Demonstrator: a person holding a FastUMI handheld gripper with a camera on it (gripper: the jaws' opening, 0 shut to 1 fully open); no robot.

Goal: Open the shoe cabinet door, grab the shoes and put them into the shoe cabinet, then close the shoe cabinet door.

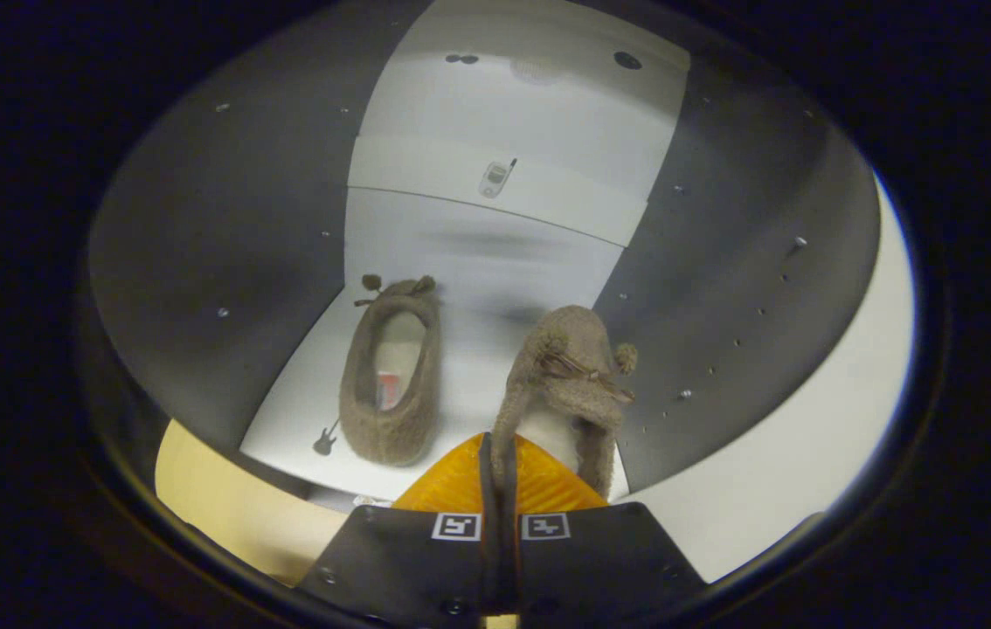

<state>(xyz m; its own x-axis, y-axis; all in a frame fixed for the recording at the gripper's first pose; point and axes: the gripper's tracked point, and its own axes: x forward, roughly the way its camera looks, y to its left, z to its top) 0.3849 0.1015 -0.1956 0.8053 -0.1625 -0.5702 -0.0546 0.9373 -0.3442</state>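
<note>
Inside the shoe cabinet (225,262), the gripper (498,454) has its two fingers drawn nearly together, pinching the thin rim of a brown knitted slipper (565,367) at its heel end. The held slipper stands tipped up just ahead of the fingertips, its long axis running away from the gripper and its pom-pom toe pointing up and inward toward the cabinet's back wall (513,131). A second slipper (392,376) lies flat on the pale shelf floor (469,288), ahead and to the left of the fingers, opening upward, its long axis also pointing into the cabinet with the toe at the far end. The two slippers are apart, a strip of bare shelf between them. Dark side walls close in on either hand; the right wall (723,332) runs just beside the held slipper, while more open floor lies beyond both slippers. The shelf's front edge sits just under the fingertips.
</note>
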